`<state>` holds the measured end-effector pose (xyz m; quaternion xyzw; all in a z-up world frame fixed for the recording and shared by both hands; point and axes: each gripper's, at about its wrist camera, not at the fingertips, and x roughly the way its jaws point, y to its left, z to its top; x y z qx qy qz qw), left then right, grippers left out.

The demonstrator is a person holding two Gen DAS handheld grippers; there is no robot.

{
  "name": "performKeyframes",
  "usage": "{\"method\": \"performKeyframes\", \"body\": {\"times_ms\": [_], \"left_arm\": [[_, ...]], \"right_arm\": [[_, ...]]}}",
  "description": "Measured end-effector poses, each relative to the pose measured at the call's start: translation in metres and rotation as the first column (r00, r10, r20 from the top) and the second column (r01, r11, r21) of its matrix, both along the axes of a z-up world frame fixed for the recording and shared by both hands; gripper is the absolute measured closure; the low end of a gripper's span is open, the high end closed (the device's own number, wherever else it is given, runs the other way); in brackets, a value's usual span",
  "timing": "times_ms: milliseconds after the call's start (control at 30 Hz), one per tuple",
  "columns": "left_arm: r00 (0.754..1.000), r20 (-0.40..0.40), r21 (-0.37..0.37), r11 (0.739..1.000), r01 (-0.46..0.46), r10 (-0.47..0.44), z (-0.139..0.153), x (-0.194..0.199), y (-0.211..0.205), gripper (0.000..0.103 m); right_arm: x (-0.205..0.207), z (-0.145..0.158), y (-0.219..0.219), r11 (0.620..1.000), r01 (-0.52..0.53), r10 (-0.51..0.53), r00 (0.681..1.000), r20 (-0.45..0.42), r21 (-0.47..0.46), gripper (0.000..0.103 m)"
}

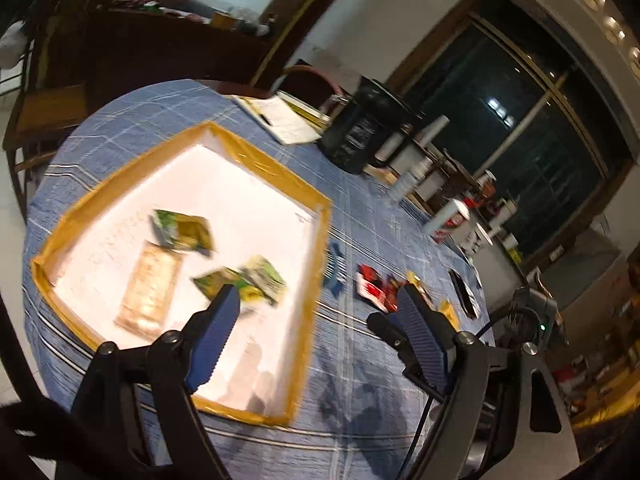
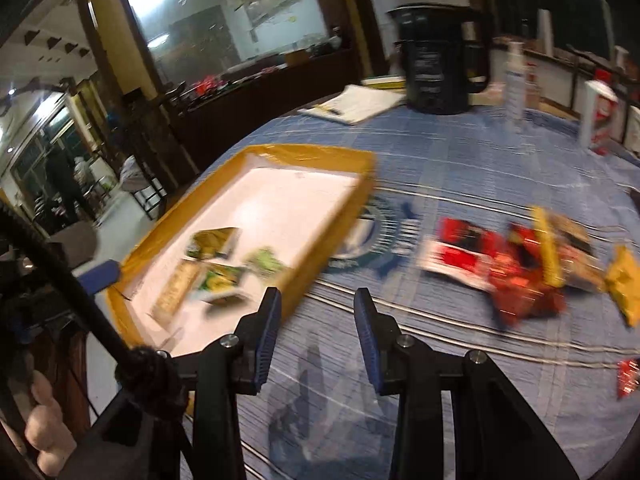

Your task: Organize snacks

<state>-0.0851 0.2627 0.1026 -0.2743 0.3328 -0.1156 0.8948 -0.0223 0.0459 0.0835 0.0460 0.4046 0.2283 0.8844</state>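
A white tray with a yellow taped rim (image 1: 272, 160) (image 2: 312, 152) lies on the blue checked tablecloth. It holds green snack packets (image 1: 182, 232) (image 2: 212, 242) and a beige packet (image 1: 150, 292). To the tray's right, red packets (image 1: 374, 286) (image 2: 500, 268) and a yellow packet (image 2: 626, 284) lie in a blurred heap on the cloth. My left gripper (image 1: 318, 294) hangs wide open over the tray's right rim with nothing between its fingers. My right gripper (image 2: 318, 296) is open with a narrow gap, empty, above the cloth beside the tray's near corner.
A black jug (image 1: 360, 128) (image 2: 438, 64), a notepad with a pen (image 1: 280, 118), a white bottle (image 2: 514, 80) and paper cups (image 1: 448, 220) stand along the far side. A dark phone (image 1: 464, 292) lies near the table's right edge. A small red packet (image 2: 628, 376) lies apart.
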Motion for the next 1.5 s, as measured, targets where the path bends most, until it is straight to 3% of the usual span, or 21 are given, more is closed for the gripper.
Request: {"method": "performKeyframes", "body": {"times_ms": [167,267,467,633,833,967,1033,1133,1233,1367,1433,1500], "left_arm": [[0.991,-0.045,-0.016,0.992,0.127,-0.128,-0.008,-0.003,-0.037,0.019],[0.984,-0.053,0.011,0.985,0.172,-0.172,-0.012,-0.011,-0.061,0.019],[0.987,0.008,0.186,0.970,0.156,-0.160,-0.010,-0.018,-0.103,0.019],[0.988,0.032,0.241,0.961,0.138,-0.150,-0.010,-0.016,-0.115,0.019],[0.988,0.026,0.218,0.966,0.143,-0.152,-0.014,-0.011,-0.111,0.019],[0.988,0.033,0.223,0.965,0.137,-0.148,-0.014,-0.012,-0.107,0.019],[0.990,0.036,0.223,0.967,0.128,-0.139,-0.014,-0.013,-0.103,0.019],[0.992,0.039,0.210,0.971,0.112,-0.123,-0.015,-0.011,-0.096,0.019],[0.992,0.035,0.190,0.976,0.109,-0.118,-0.017,-0.010,-0.094,0.019],[0.991,0.030,0.200,0.972,0.121,-0.130,-0.017,-0.013,-0.096,0.019],[0.989,0.019,0.214,0.967,0.142,-0.149,-0.018,-0.016,-0.100,0.019],[0.986,0.009,0.227,0.961,0.158,-0.164,-0.019,-0.018,-0.105,0.019]], "right_arm": [[-0.007,0.000,-0.077,0.992,0.124,-0.124,0.992,0.017,-0.008,0.060],[-0.006,-0.001,-0.132,0.971,0.237,-0.237,0.971,0.012,-0.009,0.060],[-0.003,-0.005,-0.227,0.903,0.428,-0.426,0.904,-0.037,0.033,0.059],[0.027,-0.013,-0.242,0.890,0.453,-0.448,0.890,-0.084,0.054,0.058],[0.095,-0.020,-0.213,0.912,0.407,-0.398,0.908,-0.127,0.053,0.058],[0.140,-0.036,-0.196,0.922,0.387,-0.383,0.910,-0.157,-0.008,0.058],[0.153,-0.045,-0.192,0.931,0.365,-0.353,0.910,-0.217,0.013,0.058],[0.149,-0.048,-0.181,0.961,0.265,-0.232,0.932,-0.278,0.086,0.058],[0.128,-0.049,-0.157,0.987,0.097,-0.051,0.948,-0.313,0.130,0.058],[0.076,-0.040,-0.127,0.963,-0.145,0.215,0.922,-0.323,0.227,0.058],[0.053,-0.022,-0.133,0.950,-0.181,0.247,0.934,-0.258,0.254,0.058],[0.035,-0.002,-0.163,0.953,-0.109,0.168,0.966,-0.195,0.282,0.058]]}}
